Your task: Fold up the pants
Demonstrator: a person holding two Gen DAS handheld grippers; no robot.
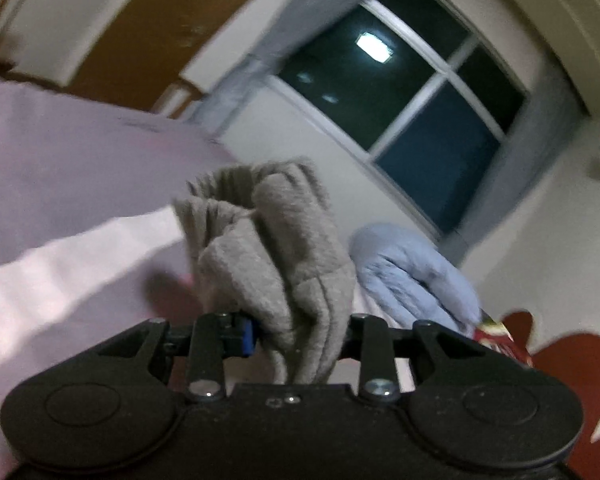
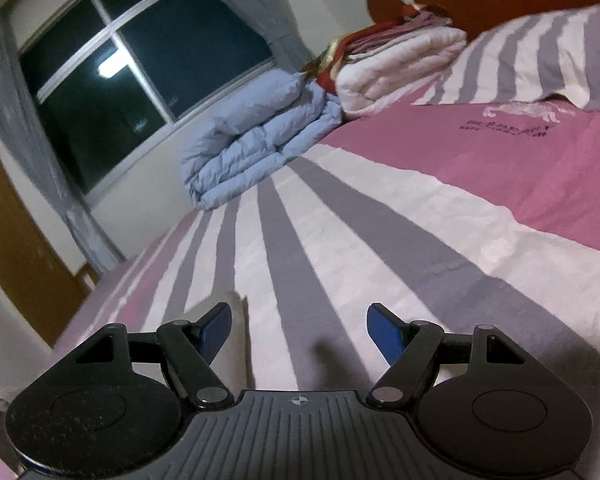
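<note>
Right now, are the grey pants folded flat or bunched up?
Bunched up: the grey pants stand in crumpled folds, clamped in the left gripper, raised off the striped bedspread. The right gripper is open, empty.

pants (image 1: 284, 248) are a fuzzy grey fleece-type cloth, matt. left gripper (image 1: 296, 334) is matt black plastic with shiny metal screws. bedspread (image 2: 340, 240) looks like smooth woven cotton, blue quilt (image 2: 256, 136) puffy.

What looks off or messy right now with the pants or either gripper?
The grey pants are bunched in a crumpled wad in the left gripper, not laid flat. The right gripper is open and empty over the striped bedspread. Nothing looks damaged.
</note>
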